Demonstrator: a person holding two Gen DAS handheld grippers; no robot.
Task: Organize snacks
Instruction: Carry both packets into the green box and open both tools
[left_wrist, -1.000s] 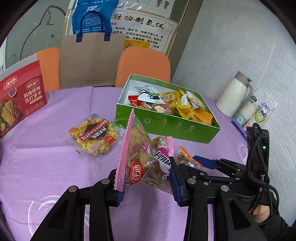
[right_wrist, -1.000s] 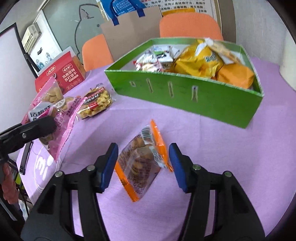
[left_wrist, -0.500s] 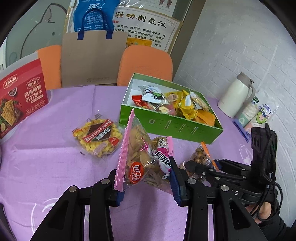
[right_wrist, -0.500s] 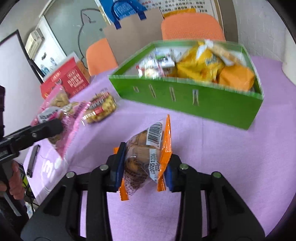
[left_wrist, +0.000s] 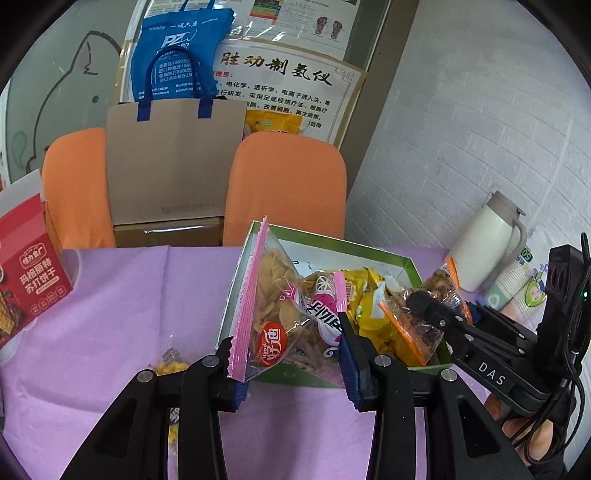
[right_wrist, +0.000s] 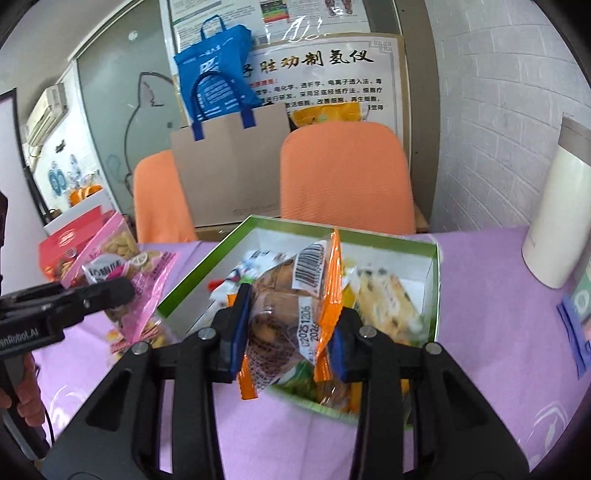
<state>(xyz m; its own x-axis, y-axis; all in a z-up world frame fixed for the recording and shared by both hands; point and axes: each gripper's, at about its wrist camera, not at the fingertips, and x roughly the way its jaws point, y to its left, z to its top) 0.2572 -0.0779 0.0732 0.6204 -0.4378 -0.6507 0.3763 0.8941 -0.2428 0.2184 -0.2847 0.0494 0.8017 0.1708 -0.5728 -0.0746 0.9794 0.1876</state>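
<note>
My left gripper (left_wrist: 291, 363) is shut on a pink-edged bag of chips (left_wrist: 280, 317), held up in front of the green snack box (left_wrist: 325, 242). In the right wrist view that pink bag (right_wrist: 122, 273) hangs at the box's left side. My right gripper (right_wrist: 286, 332) is shut on an orange-edged clear packet (right_wrist: 295, 306), raised over the near part of the green box (right_wrist: 436, 280). The left wrist view shows the same orange packet (left_wrist: 417, 325) above the box's right end. Several yellow and white packets lie inside the box.
A red biscuit box (left_wrist: 29, 280) stands at the left on the purple tablecloth (left_wrist: 122, 295). A yellow snack pack (left_wrist: 168, 367) lies behind my left fingers. A white thermos (left_wrist: 487, 243) and paper cups stand at the right. Two orange chairs and a paper bag (left_wrist: 166, 166) are behind the table.
My right gripper shut on the orange packet, lifted it off the cloth and carried it over the box. My left gripper, still holding the pink bag, moved in close to the box.
</note>
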